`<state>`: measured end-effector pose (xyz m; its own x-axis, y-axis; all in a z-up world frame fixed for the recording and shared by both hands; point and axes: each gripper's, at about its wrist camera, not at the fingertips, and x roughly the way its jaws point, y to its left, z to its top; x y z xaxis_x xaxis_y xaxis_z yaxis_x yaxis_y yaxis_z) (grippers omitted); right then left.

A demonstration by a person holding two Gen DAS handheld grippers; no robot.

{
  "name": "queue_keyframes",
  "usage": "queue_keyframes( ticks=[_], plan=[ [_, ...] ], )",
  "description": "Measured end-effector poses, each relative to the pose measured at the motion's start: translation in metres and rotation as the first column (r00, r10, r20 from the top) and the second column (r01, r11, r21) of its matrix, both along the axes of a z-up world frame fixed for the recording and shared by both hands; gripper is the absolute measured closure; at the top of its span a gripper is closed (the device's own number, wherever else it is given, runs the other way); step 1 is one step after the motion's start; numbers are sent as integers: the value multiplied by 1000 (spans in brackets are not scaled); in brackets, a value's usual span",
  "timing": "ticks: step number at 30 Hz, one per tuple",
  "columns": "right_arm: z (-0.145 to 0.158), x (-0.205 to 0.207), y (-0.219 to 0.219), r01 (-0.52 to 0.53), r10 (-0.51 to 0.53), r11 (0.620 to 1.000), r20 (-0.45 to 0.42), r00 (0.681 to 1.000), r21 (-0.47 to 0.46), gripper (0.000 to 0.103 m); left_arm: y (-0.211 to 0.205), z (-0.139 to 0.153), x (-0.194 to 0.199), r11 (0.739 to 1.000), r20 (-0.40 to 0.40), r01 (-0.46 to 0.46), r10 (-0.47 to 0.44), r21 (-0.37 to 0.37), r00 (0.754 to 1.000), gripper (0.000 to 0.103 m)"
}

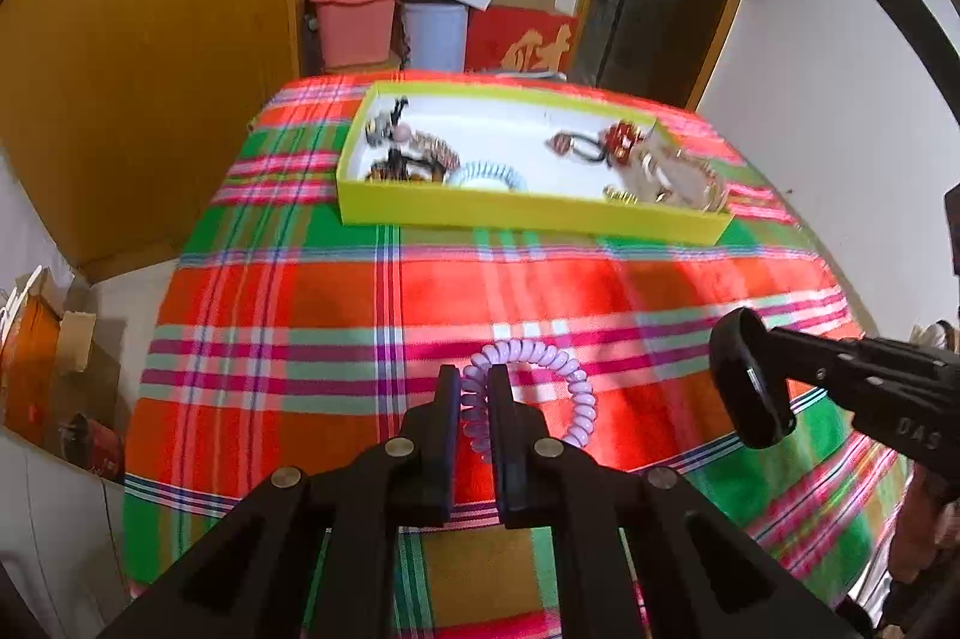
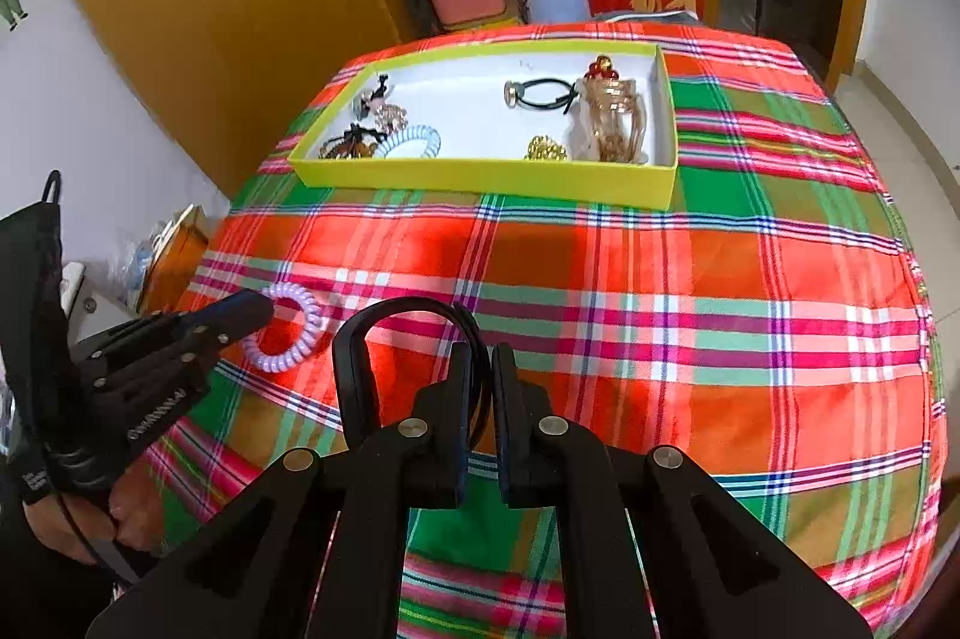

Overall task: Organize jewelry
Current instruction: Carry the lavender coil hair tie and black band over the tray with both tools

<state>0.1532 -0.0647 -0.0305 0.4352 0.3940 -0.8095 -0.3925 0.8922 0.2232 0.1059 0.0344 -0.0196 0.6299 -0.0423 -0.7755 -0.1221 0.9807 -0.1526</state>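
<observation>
**Two grippers, two hair pieces, one box to fill**

Two catches at once. My left gripper [image 1: 474,387] is clamped on the purple coil tie [image 1: 540,387], pinching one side of the loop while the rest rests on the cloth. It looks light and springy, a smooth plastic spiral, so I judge it will stretch and bounce rather than break; a grip across the coil is the sensible hold, since a smooth spiral could slip out of a loose pinch.

My right gripper [image 2: 483,369] is closed on the black band [image 2: 384,333], a stiff, smooth arch that stands up out of the jaws. It looks rigid and light; taken near one end like this, it may swing, I'd guess.

Under both lies the plaid tablecloth [image 2: 720,339], woven, red and green, soft under anything dropped.

Further off sits the yellow box [image 2: 480,174], shallow card walls, white floor. At its left end, a pale blue coil tie [image 2: 414,141] and dark clips; at its right, a black elastic [image 2: 540,96] and gold pieces [image 2: 612,117], thin and tangle-prone.
</observation>
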Motion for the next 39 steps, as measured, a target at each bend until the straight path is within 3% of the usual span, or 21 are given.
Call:
queue_keyframes(
  ticks=[6, 19, 39],
  plan=[
    [9, -2, -3, 6, -7, 1000, 21, 1000, 10, 97, 2, 19, -5, 1000, 38, -3, 4, -22, 999, 94],
    [22, 9, 0, -8, 8, 1000, 60, 998, -1, 97, 8, 29, 7, 999, 47, -5, 7, -40, 999, 94],
    [33, 98, 25, -14, 19, 999, 130, 991, -38, 97, 32, 41, 96, 1000, 78, -2, 4, -27, 997, 94]
  ],
)
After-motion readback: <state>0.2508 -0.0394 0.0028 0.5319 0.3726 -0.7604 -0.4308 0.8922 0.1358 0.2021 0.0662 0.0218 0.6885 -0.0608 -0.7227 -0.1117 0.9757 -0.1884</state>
